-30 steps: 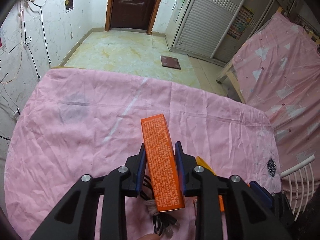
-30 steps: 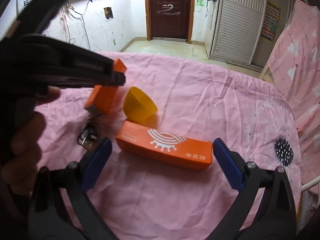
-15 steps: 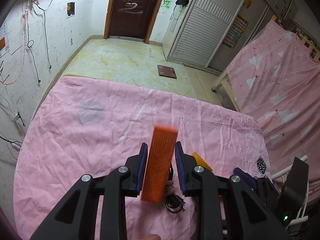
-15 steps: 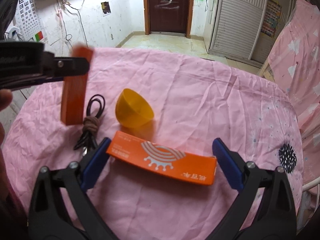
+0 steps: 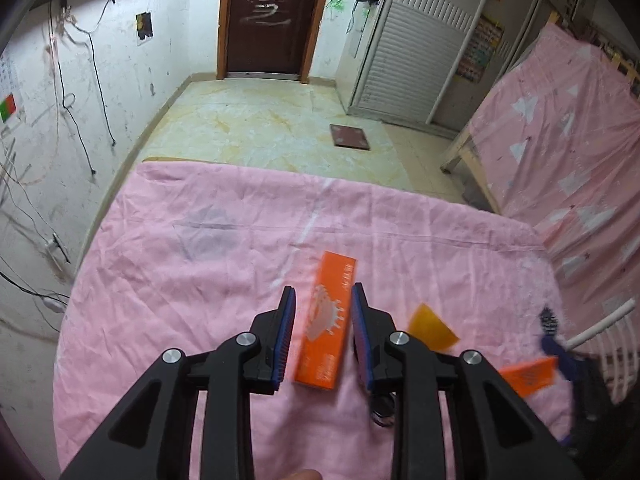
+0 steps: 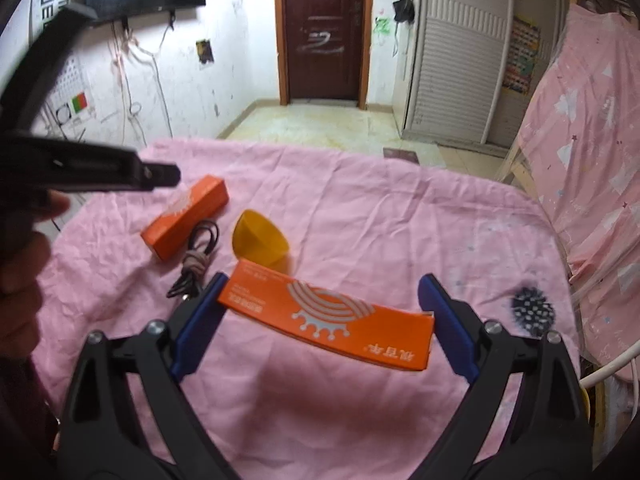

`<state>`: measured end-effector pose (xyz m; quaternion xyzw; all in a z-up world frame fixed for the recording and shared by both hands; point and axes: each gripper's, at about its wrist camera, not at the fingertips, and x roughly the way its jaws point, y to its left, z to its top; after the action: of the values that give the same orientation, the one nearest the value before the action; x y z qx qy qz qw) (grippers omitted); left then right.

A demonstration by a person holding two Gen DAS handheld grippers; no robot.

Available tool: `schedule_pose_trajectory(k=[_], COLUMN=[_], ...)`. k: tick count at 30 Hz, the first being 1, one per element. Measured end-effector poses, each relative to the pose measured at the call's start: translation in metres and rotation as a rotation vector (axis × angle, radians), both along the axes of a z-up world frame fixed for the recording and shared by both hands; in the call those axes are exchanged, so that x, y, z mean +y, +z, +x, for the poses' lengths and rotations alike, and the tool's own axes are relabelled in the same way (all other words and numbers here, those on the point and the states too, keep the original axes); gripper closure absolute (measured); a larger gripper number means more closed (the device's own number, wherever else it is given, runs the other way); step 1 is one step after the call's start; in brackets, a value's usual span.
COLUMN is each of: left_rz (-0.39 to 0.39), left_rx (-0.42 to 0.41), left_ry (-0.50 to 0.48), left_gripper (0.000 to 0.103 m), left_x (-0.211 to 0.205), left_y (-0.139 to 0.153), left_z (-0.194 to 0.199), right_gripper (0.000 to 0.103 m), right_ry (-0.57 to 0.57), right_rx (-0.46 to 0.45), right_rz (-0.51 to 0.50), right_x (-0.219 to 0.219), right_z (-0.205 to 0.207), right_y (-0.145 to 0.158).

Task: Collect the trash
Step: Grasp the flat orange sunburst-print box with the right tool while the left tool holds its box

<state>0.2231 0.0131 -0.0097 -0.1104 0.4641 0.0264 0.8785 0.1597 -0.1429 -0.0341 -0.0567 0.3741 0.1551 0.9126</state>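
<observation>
Right hand-held gripper, jaws wide, straddles the long orange cardboard carton: likely light, crushable; grip its narrow midsection.

Left hand-held gripper, jaws slack, holds nothing above the shorter orange carton beside the yellow plastic bowl.

On the sheet — cable between small box and bowl.

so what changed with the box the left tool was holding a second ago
The left tool has let go of the small orange box; its jaws are now open, and the box lies flat on the pink sheet beside the black cable. The right tool has closed in around the long orange box, jaws still open. The yellow bowl stayed put.
</observation>
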Motion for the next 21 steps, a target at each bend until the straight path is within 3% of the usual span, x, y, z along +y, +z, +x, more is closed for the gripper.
schedule_pose_trajectory(k=[6,16,18,21], left_rz=[0.000,0.076,0.096,0.119], left_rx=[0.046,0.086,0.081,0.074], left_ry=[-0.040,-0.029,-0.019,-0.014], left_gripper=[0.077,0.077,0.085,0.087], left_x=[-0.009,-0.021,-0.022,-0.029], left_y=[-0.017,-0.038,-0.037,-0.037], left_z=[0.019,0.034,0.034,0.034], right_gripper=[0.012,0.012,0.012,0.012], right_ry=[-0.013,-0.026,-0.029,-0.032], right_rx=[-0.029,-0.046,-0.046,-0.049], right_rz=[0.028,0.064,0.069,0.077], right_x=[-0.016,-0.037,-0.040,-0.045], right_z=[-0.012,-0.025,-0.024,-0.026], right_y=[0.008,0.008,0.007,0.005])
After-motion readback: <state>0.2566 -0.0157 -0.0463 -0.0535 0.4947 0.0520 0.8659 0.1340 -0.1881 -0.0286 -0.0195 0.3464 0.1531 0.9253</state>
